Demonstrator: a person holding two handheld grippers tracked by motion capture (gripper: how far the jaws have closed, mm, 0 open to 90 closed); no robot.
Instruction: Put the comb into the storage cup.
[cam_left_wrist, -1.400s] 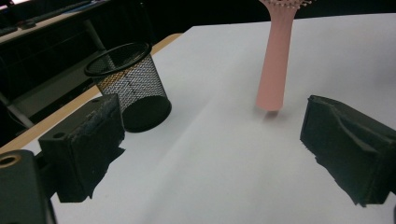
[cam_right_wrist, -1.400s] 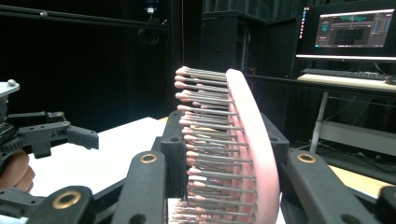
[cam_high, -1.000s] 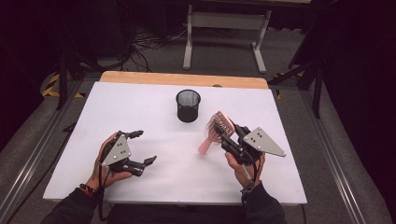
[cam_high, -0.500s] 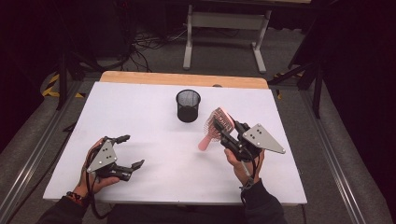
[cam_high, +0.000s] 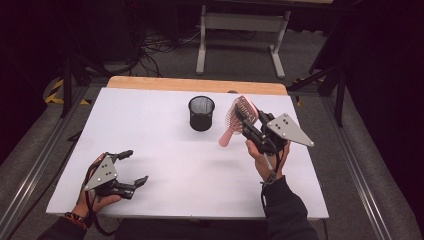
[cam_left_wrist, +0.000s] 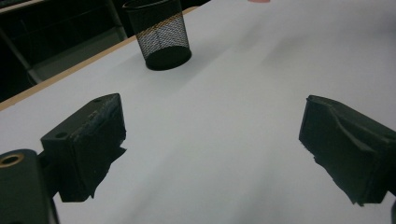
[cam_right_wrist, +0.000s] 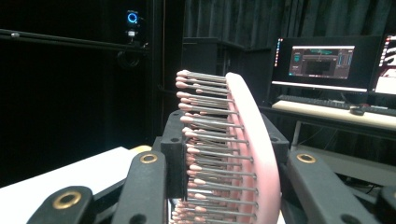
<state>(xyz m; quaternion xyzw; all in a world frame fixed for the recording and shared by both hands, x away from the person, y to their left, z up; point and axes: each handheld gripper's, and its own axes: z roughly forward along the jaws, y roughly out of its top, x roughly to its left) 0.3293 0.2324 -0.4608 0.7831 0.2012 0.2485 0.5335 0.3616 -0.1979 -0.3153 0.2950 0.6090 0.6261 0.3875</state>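
A pink hairbrush (cam_high: 236, 118) is held off the table, head up and handle hanging down toward the left, with my right gripper (cam_high: 243, 120) shut on its bristled head. In the right gripper view the hairbrush (cam_right_wrist: 243, 140) stands between the two jaws, bristles pointing left. A black mesh cup (cam_high: 201, 113) stands upright on the white table (cam_high: 165, 150), just left of the brush. My left gripper (cam_high: 135, 167) rests low near the table's front left, open and holding nothing. The left gripper view has the mesh cup (cam_left_wrist: 161, 35) far ahead beyond the spread jaws.
The white table has a wooden strip (cam_high: 195, 85) along its far edge. A white metal stand (cam_high: 240, 30) and cables lie on the floor behind. Monitors (cam_right_wrist: 322, 63) on a desk appear in the right gripper view.
My right gripper has lifted the hairbrush and carried it up toward the far side, closer to the cup. My left gripper has drawn back toward the front left corner.
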